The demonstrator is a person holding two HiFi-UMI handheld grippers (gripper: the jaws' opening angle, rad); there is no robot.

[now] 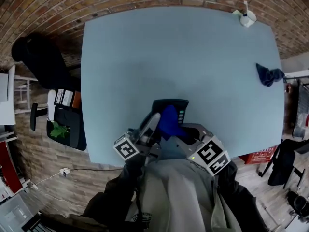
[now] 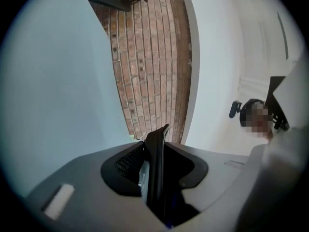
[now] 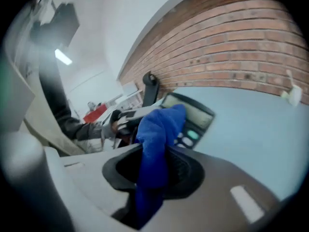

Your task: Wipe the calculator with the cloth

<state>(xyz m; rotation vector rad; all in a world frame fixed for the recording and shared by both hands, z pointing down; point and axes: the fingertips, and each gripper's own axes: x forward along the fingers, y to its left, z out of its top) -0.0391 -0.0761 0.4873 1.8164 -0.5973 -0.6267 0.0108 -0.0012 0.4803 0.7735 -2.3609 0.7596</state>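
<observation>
the calculator (image 3: 195, 116) was up off the table (image 1: 125, 57), above its near edge, pinched by its thin edge in the closed jaws of the left gripper (image 2: 155, 178). its long axis ran away from the person, display end farthest, with the keyed face tilted toward the right gripper (image 3: 153, 180). that gripper's jaws were clamped on the blue cloth (image 3: 157, 139), whose bunched end stood just in front of the lower keys; whether it touched them i could not tell. the wipe would likely need to run forward along the long axis, toward the display.
</observation>
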